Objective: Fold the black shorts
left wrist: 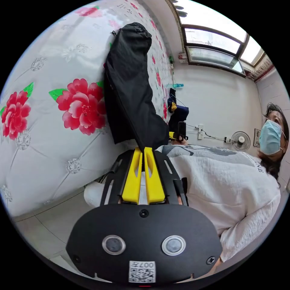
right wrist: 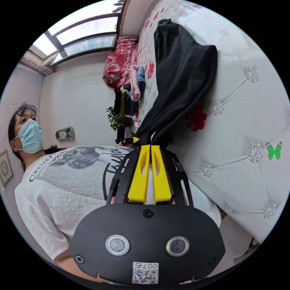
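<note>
Left gripper view: left gripper (left wrist: 143,148) and right gripper (right wrist: 150,146) each pinch the black shorts (left wrist: 130,81) over the bed (left wrist: 45,120)

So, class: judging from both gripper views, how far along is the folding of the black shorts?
Done: both grippers have hold of the shorts. In hand: the left gripper and right gripper each pinch an edge, lifting that end while the far end lies on the bed. Left: no finished fold shows yet.
</note>
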The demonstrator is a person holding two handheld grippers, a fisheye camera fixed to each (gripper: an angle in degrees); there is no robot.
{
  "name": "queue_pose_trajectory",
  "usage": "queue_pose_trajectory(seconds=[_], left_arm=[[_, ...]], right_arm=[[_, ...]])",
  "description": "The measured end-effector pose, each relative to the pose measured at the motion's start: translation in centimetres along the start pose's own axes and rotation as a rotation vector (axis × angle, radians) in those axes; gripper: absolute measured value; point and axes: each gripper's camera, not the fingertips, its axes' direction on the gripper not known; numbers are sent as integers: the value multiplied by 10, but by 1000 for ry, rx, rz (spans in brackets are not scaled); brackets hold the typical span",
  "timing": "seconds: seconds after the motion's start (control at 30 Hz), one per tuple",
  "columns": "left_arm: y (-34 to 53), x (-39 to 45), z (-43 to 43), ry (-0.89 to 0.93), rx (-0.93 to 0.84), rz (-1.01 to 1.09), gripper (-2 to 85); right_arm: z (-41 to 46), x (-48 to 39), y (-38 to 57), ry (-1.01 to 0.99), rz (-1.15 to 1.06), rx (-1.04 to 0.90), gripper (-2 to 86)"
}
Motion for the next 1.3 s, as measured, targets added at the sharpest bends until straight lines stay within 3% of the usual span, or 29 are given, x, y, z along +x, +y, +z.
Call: queue_pose_trajectory(seconds=[0.27, 0.5, 0.63, 0.73, 0.87, 1.1, 1.3], left_arm=[[-99, 37, -11, -22, -76, 196, -9], [-125, 27, -14, 100, -84, 160, -9], [-114, 21, -4, 134, -123, 152, -10], [-91, 6, 13, 118, -140, 80, -10], [-70, 8, 23, 117, -81, 84, -10], [-55, 21, 37, 118, 1, 145, -9], [-41, 17, 46, 213, 67, 136, -9]], right_arm=[[-2, -33, -78, 38, -133, 33, -2], [6, -29, -93, 45, -98, 17, -1], [29, -16, -79, 113, -46, -63, 3], [51, -4, -52, 274, -8, -136, 13], [65, -36, -26, 544, -173, -115, 63], [95, -66, -7, 592, -325, -80, 83], [115, -9, 22, 602, -150, -97, 67]])
